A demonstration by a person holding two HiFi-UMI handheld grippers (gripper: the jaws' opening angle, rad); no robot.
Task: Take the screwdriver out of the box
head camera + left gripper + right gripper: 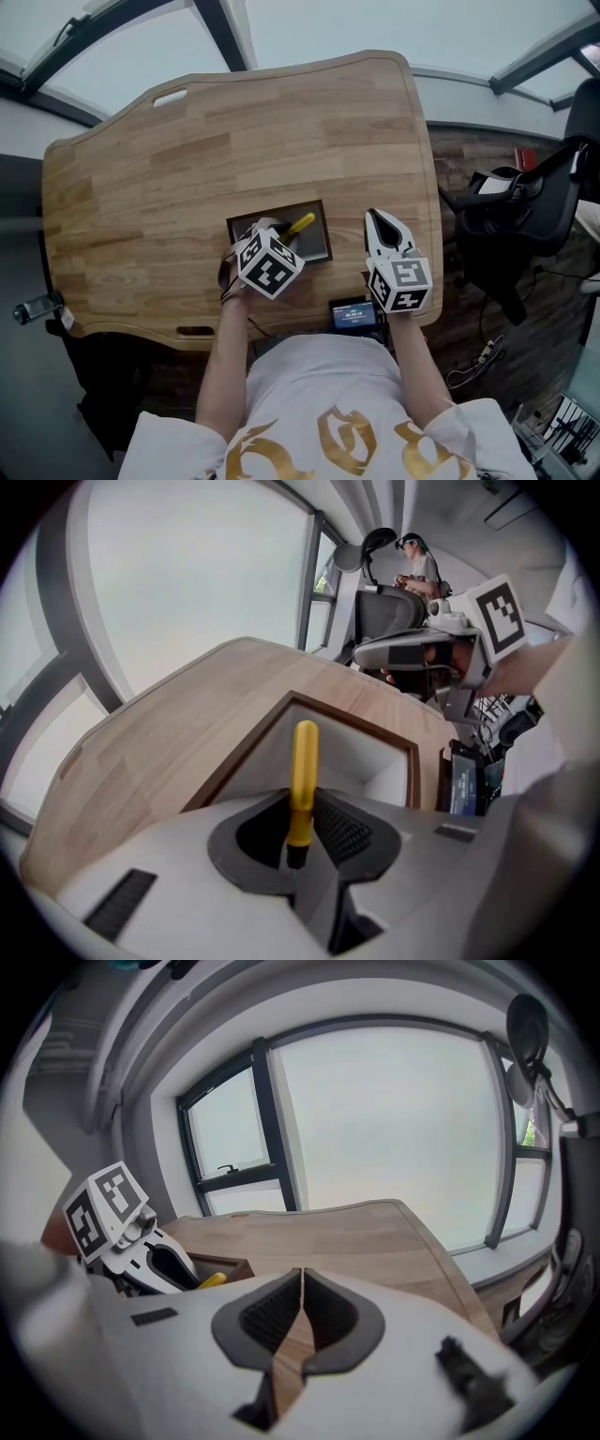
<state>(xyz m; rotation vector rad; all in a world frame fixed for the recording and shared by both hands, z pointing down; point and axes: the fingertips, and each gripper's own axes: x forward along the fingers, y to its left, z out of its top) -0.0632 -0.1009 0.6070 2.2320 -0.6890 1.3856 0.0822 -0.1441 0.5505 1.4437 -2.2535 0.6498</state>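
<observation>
A yellow-handled screwdriver [300,225] stands up out of a shallow box [326,230] with a dark brown rim, near the front of the wooden table [234,141]. My left gripper [270,230] points steeply down over the box, shut on the handle. In the left gripper view the handle [304,771] rises between the pads, its dark lower end low in the gripper [298,832], above the box [375,752]. My right gripper [375,217] hovers just right of the box, shut and empty [302,1283]. From there the left gripper [159,1269] and screwdriver [213,1280] show at the left.
A small device with a lit screen [354,314] sits at the table's front edge between my hands, also in the left gripper view as the device [464,785]. A black office chair [516,216] stands right of the table. A person [417,564] sits far behind.
</observation>
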